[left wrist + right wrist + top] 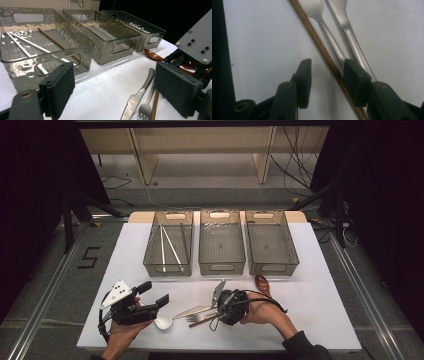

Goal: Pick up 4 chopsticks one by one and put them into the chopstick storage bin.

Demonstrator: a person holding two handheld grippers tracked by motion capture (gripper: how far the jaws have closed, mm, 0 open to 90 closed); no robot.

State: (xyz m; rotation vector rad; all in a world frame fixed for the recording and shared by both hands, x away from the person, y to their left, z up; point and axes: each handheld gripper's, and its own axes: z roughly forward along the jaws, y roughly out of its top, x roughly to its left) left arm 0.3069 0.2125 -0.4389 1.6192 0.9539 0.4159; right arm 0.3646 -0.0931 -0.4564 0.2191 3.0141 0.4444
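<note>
**Right tongs straddling the wooden chopstick, left tongs just hanging out**

Right gripper [325, 75] first: in its own view the jaws sit partly open, with the thin brown wooden chopstick [322, 47] running diagonally up through the gap. It passes close to the right-hand pad, but I can't tell whether it touches it; the other pad is clearly off it. So no squeeze on it yet, it lies flat on the white table [262, 37]. The stainless steel fork [329, 35] runs right alongside the chopstick, its handle slipping behind that same pad, and the silver table knife [352, 40] lies just past the fork.

From the high view, the right gripper [220, 310] points down at that cutlery bunch near the table's front edge. The left gripper [155, 295] is held off to the side, jaws wide with nothing in them, beside a small white ceramic spoon [163, 321]. A dark brown wooden spoon [262, 284] lies behind the right hand.

Further back, three smoky clear plastic bins [221, 245] stand in a row; the left one holds white chopsticks [167, 247] and another brown one.
</note>
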